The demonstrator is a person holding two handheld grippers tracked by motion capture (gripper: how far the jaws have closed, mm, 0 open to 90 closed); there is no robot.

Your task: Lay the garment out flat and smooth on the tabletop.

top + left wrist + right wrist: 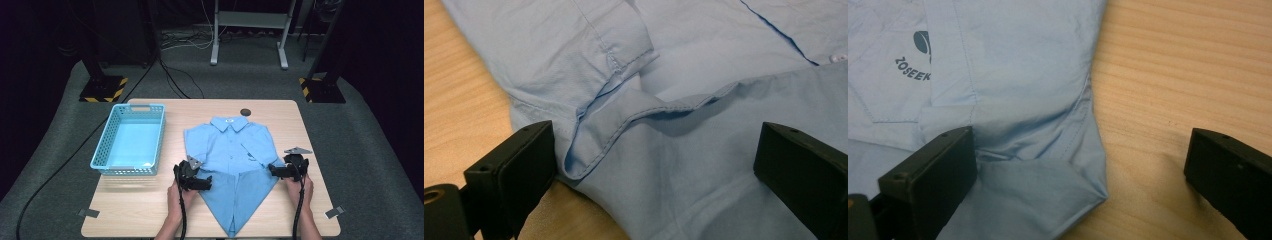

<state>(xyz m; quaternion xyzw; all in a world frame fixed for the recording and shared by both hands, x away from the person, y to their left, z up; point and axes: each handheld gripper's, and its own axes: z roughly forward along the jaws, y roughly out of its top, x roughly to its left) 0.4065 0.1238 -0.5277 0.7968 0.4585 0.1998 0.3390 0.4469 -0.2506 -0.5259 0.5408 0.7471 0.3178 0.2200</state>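
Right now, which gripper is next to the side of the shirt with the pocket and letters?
The right gripper. By its open jaws the blue shirt shows a pocket with dark printed letters; the left gripper faces plain folded cloth.

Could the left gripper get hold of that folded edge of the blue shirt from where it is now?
Probably yes. The left gripper is open, its jaws standing either side of the shirt, with the folded hem just ahead and nothing lying in between.

A light wooden table (150,210) stands on grey carpet (370,150) in a dark room. Behind it are a white metal frame (249,30), black stands with hazard-striped bases (104,89), and trailing cables (180,75).
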